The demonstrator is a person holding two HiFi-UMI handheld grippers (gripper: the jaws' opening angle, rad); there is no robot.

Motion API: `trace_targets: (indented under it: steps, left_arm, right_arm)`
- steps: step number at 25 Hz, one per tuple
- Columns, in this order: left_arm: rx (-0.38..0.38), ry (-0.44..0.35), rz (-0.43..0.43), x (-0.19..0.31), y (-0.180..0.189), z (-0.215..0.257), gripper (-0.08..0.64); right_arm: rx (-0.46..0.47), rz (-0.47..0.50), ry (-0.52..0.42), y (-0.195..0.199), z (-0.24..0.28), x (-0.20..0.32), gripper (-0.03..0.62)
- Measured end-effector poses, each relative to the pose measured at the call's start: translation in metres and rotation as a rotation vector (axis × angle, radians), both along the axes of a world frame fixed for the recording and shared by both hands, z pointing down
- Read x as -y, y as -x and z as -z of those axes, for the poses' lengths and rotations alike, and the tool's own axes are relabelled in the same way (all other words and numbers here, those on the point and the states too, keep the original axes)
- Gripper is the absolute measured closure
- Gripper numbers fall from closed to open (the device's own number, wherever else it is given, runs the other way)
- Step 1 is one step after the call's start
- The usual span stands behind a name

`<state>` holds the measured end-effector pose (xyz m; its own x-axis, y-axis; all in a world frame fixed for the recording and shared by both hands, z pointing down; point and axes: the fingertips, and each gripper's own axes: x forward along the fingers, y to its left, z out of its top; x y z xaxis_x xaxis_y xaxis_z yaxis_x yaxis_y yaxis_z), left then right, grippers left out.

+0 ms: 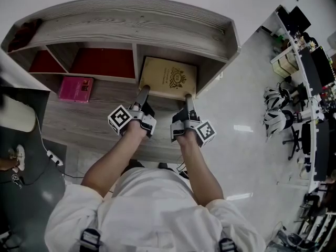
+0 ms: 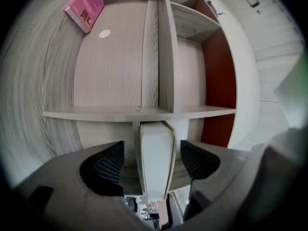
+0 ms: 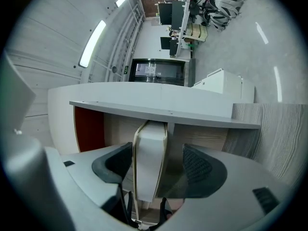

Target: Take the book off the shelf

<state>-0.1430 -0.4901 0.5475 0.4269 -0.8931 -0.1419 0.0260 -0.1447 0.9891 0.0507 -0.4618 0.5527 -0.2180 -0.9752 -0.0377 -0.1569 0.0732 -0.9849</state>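
Note:
A tan book (image 1: 168, 76) with a gold crest on its cover sits in the right compartment of the grey wooden shelf (image 1: 131, 20). Its near edge sticks out toward me. My left gripper (image 1: 143, 92) is at the near left part of that edge and my right gripper (image 1: 188, 98) at the near right. In the left gripper view the book's pale page edge (image 2: 156, 153) stands between the jaws of the left gripper (image 2: 152, 160), with a gap on each side. In the right gripper view the book (image 3: 150, 150) is between the right gripper's (image 3: 158, 165) jaws in the same way, and neither pad touches it.
A pink book (image 1: 76, 88) lies on the lower shelf board to the left, and the left gripper view shows the pink book (image 2: 86, 6) too. The left compartments have red backs (image 1: 102, 62). A cable and power strip (image 1: 52, 156) lie on the floor at left. Desks with monitors (image 1: 310, 62) stand at right.

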Motion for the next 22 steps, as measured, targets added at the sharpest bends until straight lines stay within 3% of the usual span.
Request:
trace_targets:
  steps: [14,22]
  left_arm:
    - [-0.051,0.047,-0.012,0.002,-0.009,-0.008,0.206]
    - [-0.017,0.032,0.001,-0.002,-0.004,0.004,0.32]
  right_arm:
    - [0.024,0.022,0.004,0.011,0.003,0.008,0.308]
    - [-0.004,0.02,0.021,0.006,0.011,0.008,0.348]
